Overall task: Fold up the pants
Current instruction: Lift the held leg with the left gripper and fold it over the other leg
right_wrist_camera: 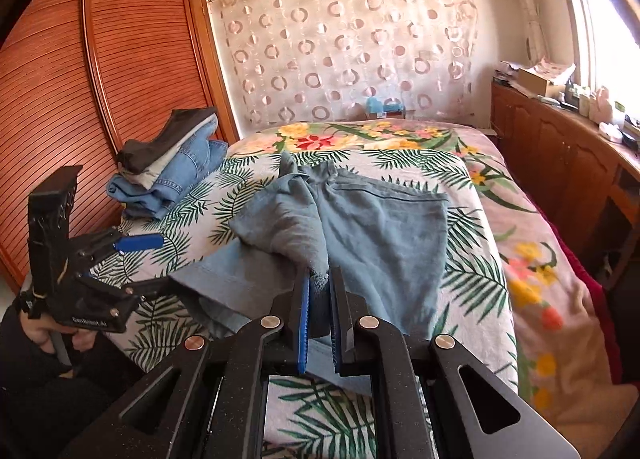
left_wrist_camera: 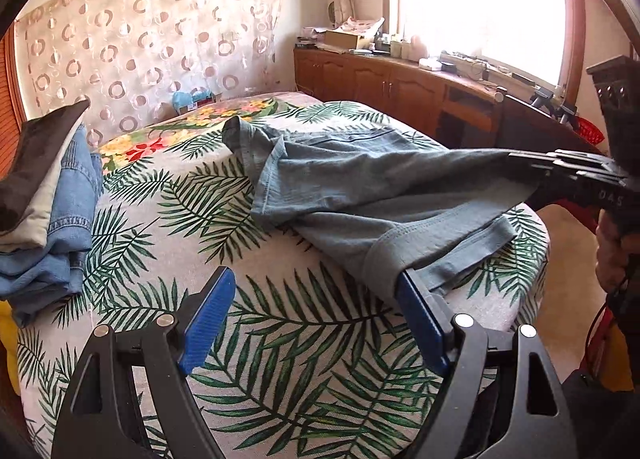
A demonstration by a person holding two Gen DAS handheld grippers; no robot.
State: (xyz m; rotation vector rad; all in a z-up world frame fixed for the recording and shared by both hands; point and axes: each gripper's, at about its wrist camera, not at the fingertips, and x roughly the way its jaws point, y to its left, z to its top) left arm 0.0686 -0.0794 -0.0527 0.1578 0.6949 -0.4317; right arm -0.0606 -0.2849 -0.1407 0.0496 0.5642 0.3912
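Observation:
Grey-blue pants (left_wrist_camera: 360, 187) lie crumpled on the leaf-print bed cover (left_wrist_camera: 280, 339); they also show in the right wrist view (right_wrist_camera: 380, 227). My left gripper (left_wrist_camera: 316, 319) is open over the cover, its right blue pad (left_wrist_camera: 420, 323) touching a pant-leg hem, nothing between the pads. It also shows at the left of the right wrist view (right_wrist_camera: 152, 247). My right gripper (right_wrist_camera: 320, 299) is shut on a bunched fold of the pants and lifts it. It enters the left wrist view from the right (left_wrist_camera: 520, 159), pulling the cloth taut.
A stack of folded jeans and dark clothes (left_wrist_camera: 44, 195) sits at the bed's left edge, also visible in the right wrist view (right_wrist_camera: 172, 171). A wooden cabinet (left_wrist_camera: 400, 87) with clutter runs under the window. A slatted wardrobe (right_wrist_camera: 80, 99) stands left of the bed.

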